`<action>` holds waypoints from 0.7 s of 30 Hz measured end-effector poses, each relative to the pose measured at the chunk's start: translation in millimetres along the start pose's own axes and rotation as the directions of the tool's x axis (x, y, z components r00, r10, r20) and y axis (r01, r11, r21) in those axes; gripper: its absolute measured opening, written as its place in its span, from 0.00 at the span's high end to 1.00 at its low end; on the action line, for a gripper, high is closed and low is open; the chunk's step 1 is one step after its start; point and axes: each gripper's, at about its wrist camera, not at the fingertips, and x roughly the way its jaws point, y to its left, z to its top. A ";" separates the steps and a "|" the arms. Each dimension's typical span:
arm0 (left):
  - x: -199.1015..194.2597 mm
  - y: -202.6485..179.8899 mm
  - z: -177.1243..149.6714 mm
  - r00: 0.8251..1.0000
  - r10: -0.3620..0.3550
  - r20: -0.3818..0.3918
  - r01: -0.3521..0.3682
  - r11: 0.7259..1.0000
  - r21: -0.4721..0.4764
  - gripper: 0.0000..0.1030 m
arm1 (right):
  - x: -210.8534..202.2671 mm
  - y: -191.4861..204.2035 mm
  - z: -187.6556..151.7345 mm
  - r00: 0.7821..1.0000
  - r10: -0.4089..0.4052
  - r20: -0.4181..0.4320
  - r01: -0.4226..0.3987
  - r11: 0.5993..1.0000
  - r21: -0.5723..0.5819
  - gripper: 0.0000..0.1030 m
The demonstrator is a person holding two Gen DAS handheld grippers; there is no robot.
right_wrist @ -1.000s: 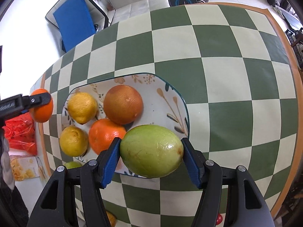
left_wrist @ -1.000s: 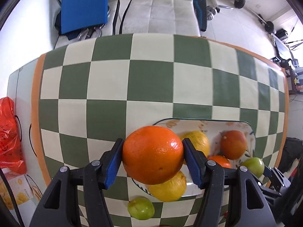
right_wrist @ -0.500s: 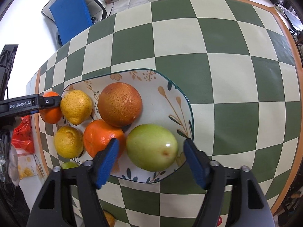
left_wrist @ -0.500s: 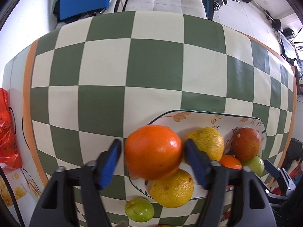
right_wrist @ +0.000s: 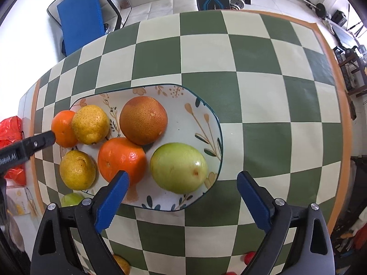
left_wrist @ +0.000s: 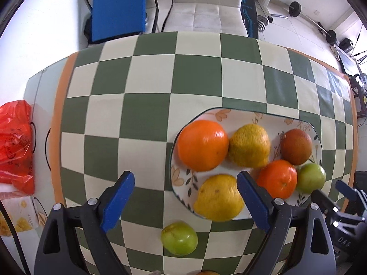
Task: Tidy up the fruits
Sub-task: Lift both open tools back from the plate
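There, your checkered table (right_wrist: 263, 91) carried the floral plate (right_wrist: 183, 123), which held the green fruit (right_wrist: 179, 168) and the orange (left_wrist: 203, 144). Your left gripper (left_wrist: 185, 194) and right gripper (right_wrist: 181, 197) were both opening, nothing between their jaws.
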 end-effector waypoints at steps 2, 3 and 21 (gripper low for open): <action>-8.6 1.5 -12.5 0.999 0.009 0.031 -0.009 1.000 -0.007 0.11 | -7.7 1.3 -5.5 1.000 -0.005 0.022 0.005 1.000 -0.004 0.06; -13.5 2.5 -19.6 0.999 0.007 0.046 -0.007 1.000 -0.013 0.11 | -12.4 2.4 -8.7 0.999 -0.009 0.033 0.009 1.000 -0.008 0.06; -90.3 -3.5 -95.2 0.967 0.004 0.253 0.000 1.000 -0.018 0.11 | -100.5 8.7 -80.8 0.973 -0.047 0.228 0.059 0.997 -0.048 0.06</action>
